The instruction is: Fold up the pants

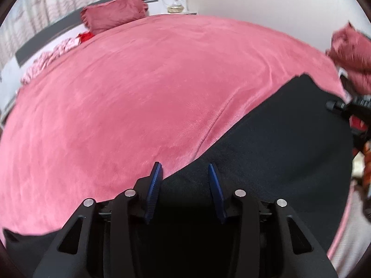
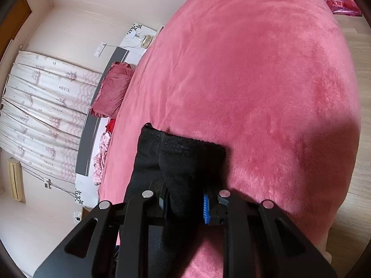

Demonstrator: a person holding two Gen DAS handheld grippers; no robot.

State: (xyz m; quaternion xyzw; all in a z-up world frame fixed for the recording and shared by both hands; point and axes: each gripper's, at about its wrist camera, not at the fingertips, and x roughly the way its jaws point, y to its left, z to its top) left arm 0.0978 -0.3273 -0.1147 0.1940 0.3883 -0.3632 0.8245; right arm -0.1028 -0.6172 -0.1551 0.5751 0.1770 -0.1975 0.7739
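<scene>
Black pants [image 1: 278,143] lie spread on the pink bed cover [image 1: 139,92], reaching from under my left gripper toward the far right. My left gripper [image 1: 185,171] is open with its blue pads just above the pants' edge, holding nothing. My right gripper [image 2: 185,199] is shut on a bunched end of the black pants [image 2: 183,157], held above the pink cover [image 2: 255,81]; the fabric hides the left pad. The right gripper's body shows at the right edge of the left wrist view [image 1: 347,108].
A dark red pillow [image 1: 113,11] and crumpled pink cloth [image 1: 46,60] lie near the grey headboard [image 1: 46,39]. A white nightstand [image 1: 176,2] stands behind. Curtains [image 2: 41,106] hang on the left; wooden floor [image 2: 361,69] and a pink bag [image 2: 338,0] lie right of the bed.
</scene>
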